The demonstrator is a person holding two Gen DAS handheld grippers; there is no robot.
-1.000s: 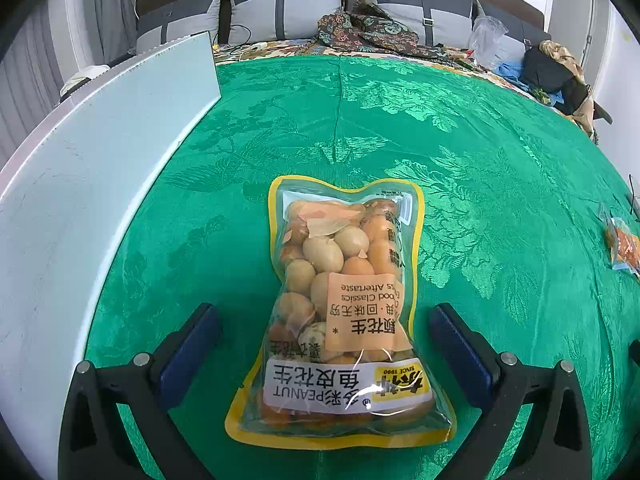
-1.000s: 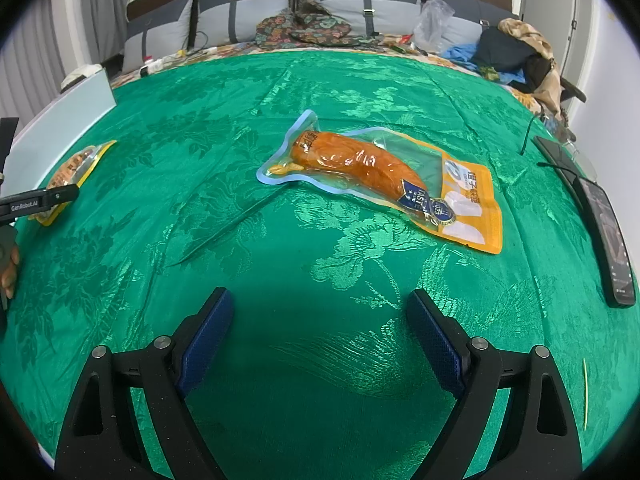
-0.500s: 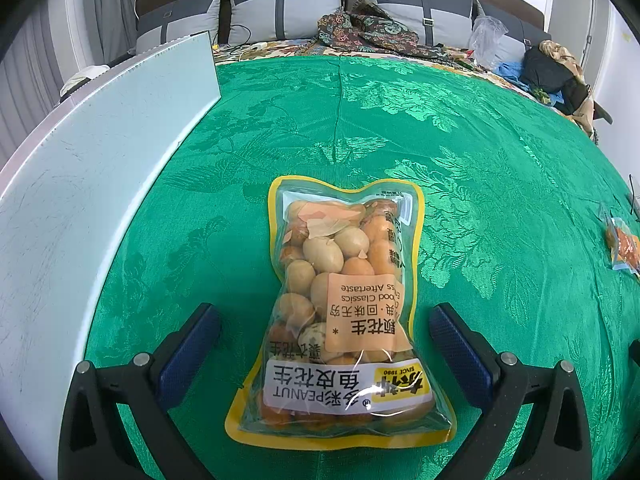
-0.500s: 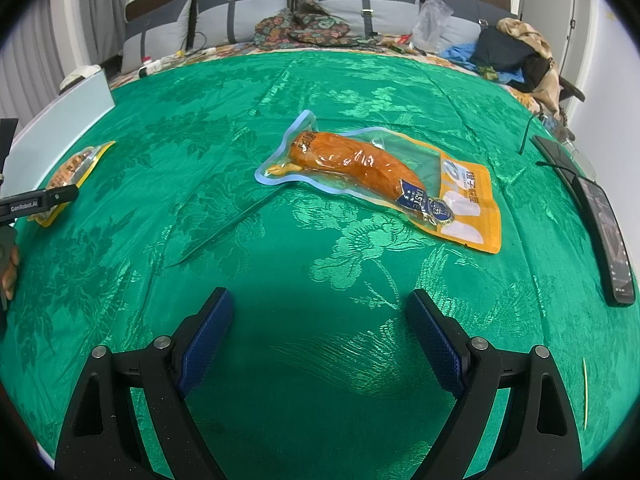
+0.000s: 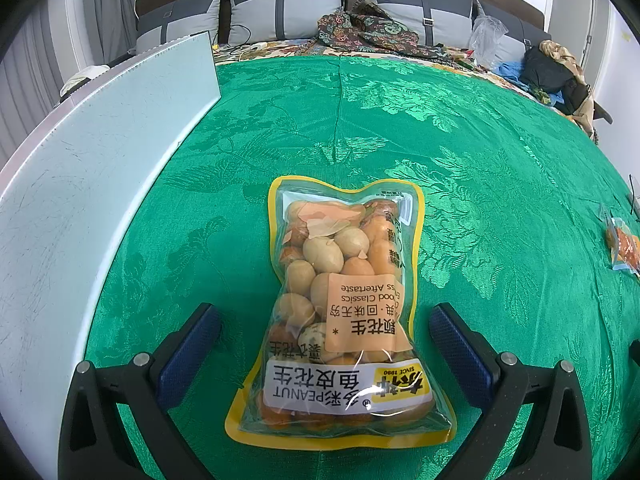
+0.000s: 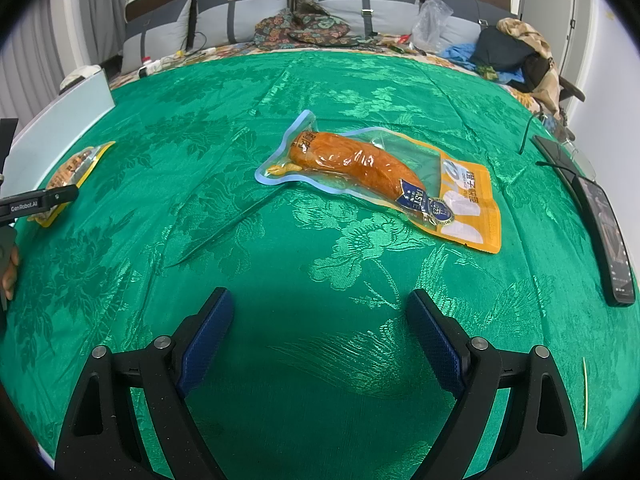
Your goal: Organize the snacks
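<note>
A clear yellow-edged bag of peanuts (image 5: 340, 312) lies flat on the green cloth between the fingers of my left gripper (image 5: 325, 326), which stands open around its lower half without touching it. In the right wrist view the same bag (image 6: 70, 172) shows at the far left, next to the left gripper's finger (image 6: 38, 204). An orange vacuum-packed sausage pouch (image 6: 380, 176) lies in the middle of the cloth, well ahead of my right gripper (image 6: 318, 312), which is open and holds nothing. That pouch (image 5: 622, 246) peeks in at the right edge of the left wrist view.
A pale white board (image 5: 92, 184) stands along the cloth's left side. Two dark phones (image 6: 608, 236) and a cable lie at the right edge. A thin green stick (image 6: 585, 392) lies near the front right. Pillows (image 6: 256, 12) and clothes line the back.
</note>
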